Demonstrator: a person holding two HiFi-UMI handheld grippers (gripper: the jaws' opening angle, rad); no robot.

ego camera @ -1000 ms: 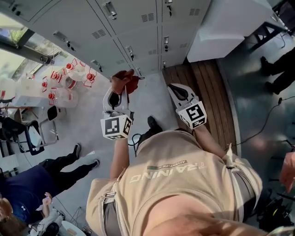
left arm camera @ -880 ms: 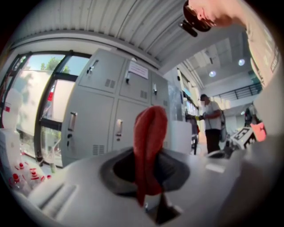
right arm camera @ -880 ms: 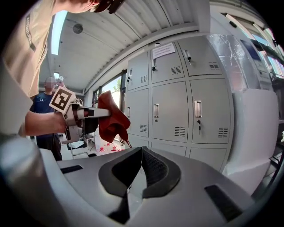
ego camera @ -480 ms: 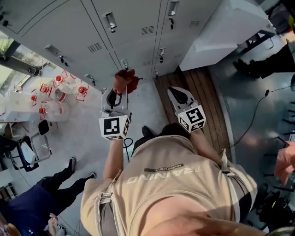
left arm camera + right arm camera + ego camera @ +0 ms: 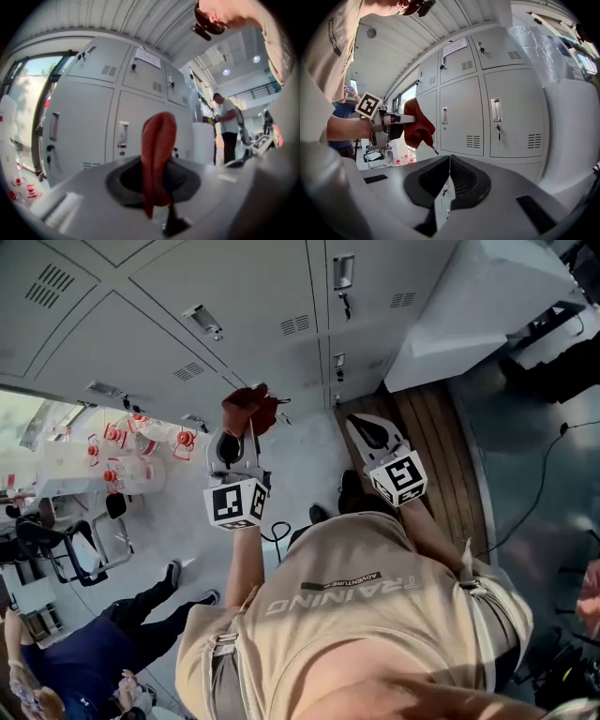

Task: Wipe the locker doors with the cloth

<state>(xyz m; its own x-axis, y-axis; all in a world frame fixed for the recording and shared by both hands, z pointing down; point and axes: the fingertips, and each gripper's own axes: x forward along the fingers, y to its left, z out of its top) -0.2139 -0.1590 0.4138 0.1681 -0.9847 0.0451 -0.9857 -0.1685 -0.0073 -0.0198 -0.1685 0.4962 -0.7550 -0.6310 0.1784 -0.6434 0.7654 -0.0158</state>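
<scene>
A red cloth point(image 5: 249, 410) hangs bunched from my left gripper point(image 5: 232, 440), which is shut on it and held up toward the grey locker doors point(image 5: 262, 296). In the left gripper view the cloth point(image 5: 157, 154) stands folded between the jaws, with a locker door handle point(image 5: 123, 135) behind it. My right gripper point(image 5: 367, 432) is shut with nothing in it, to the right of the left one. The right gripper view shows its jaws pressed together point(image 5: 449, 176), the cloth point(image 5: 418, 124) at left and locker doors point(image 5: 464, 117) ahead.
A white cabinet point(image 5: 469, 306) stands right of the lockers beside a wooden floor strip point(image 5: 436, 442). Clear jugs with red handles point(image 5: 127, 451) sit at the left. A seated person in dark clothes point(image 5: 94, 652) is at lower left. Another person point(image 5: 227, 126) stands farther off.
Both grippers have lifted slightly toward the lockers, and the view has tilted up so more of the doors shows. The cloth stays gripped in the left gripper.
</scene>
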